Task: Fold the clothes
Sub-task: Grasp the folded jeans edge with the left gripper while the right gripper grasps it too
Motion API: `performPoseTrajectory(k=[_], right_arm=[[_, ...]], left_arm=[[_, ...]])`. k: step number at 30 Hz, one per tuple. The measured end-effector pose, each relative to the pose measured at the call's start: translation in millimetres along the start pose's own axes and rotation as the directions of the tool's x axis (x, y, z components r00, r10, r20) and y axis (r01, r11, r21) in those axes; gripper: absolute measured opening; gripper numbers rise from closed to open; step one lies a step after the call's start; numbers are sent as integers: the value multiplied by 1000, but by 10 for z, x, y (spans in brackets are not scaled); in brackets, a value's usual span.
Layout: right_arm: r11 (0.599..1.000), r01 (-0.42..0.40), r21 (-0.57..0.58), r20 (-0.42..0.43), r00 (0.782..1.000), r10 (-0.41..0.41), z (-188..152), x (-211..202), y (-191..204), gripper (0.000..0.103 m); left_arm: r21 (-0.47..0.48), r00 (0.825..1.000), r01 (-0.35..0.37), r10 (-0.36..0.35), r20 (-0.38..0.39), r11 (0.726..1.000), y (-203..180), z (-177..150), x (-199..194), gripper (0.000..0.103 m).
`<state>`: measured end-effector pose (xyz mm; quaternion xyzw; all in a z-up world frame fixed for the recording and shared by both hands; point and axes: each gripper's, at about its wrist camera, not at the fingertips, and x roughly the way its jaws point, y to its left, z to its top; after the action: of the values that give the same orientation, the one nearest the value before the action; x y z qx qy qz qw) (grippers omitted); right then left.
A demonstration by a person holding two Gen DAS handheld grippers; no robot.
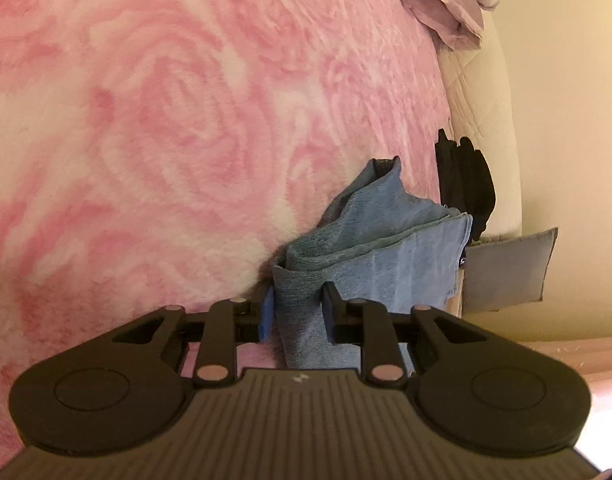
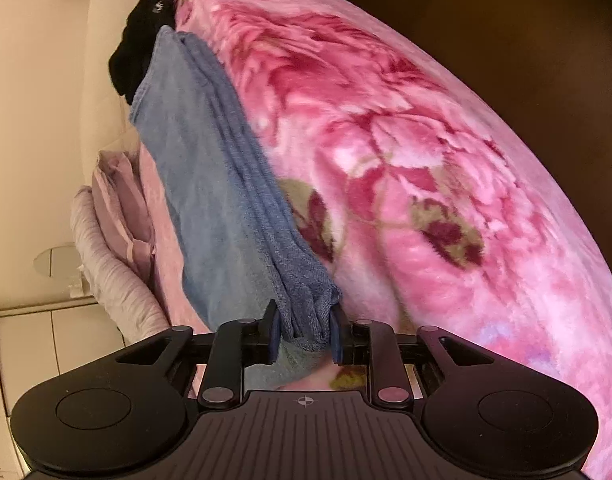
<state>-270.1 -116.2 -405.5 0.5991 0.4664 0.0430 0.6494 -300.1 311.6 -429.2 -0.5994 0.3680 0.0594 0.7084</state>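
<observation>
left tool (image 1: pixel 296 316) clamped on blue cloth (image 1: pixel 370 248) | right tool (image 2: pixel 305 330) clamped on its bunched end

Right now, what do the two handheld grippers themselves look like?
Both look alike. The left gripper and the right gripper have a ribbed dark grey body with a small crosshair mark, two round black lobes, black linkage arms with pale round pivot caps, and black fingers faced with blue pads. No cables, hands or sleeves show.
</observation>
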Motion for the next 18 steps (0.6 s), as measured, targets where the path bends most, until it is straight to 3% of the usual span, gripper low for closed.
performPoseTrajectory(k=[4,8,12,18], right_arm=[[998,19,-56,-6,1000,-19,9,69,36,25],[991,58,-117,-42,997,-63,57,63,146,16],[989,45,-142,-69,996,-55,53,-57,257,13],[998,41,-46,-110,993,-46,-23,-441,215,12]], left_arm=[[15,1000,-5,5,12,1000,-32,15,64,22],[59,1000,-7,6,13,998,-82,9,19,13],[117,999,32,-36,29,993,-215,-63,-158,12],[145,1000,30,-30,-5,989,-263,-285,-617,12]])
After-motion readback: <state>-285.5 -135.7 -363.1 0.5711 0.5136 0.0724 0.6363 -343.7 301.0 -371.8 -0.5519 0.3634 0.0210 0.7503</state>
